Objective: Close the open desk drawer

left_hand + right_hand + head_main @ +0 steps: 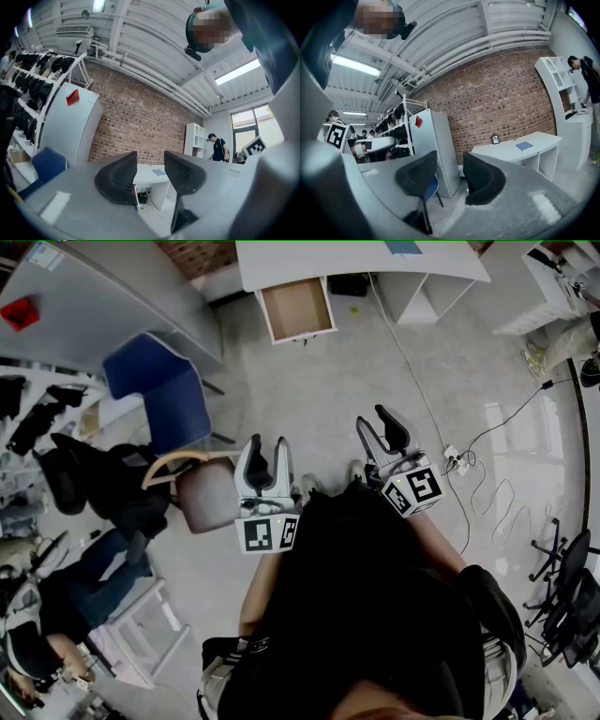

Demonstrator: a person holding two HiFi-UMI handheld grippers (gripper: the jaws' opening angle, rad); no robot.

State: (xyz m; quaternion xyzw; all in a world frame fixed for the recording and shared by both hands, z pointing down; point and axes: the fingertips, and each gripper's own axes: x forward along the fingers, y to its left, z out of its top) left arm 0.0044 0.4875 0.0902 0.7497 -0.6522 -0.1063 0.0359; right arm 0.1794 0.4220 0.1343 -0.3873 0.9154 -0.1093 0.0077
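Observation:
The white desk (361, 257) stands at the far end of the room in the head view. Its drawer (297, 307) is pulled out toward me, showing a bare wooden inside. My left gripper (268, 451) and right gripper (373, 418) are held side by side in front of my chest, well short of the desk. Both are open with nothing between the fingers. In the left gripper view, the left gripper (150, 171) frames the desk (146, 174); I cannot make out the drawer there. The right gripper (449, 176) faces the brick wall, with the desk (515, 149) to its right.
A blue chair (155, 395) and a brown chair (202, 493) stand left of my path, with a seated person (66, 587) beyond them. A cable and power strip (455, 457) lie on the floor to the right. Another person (218, 146) stands by white shelves.

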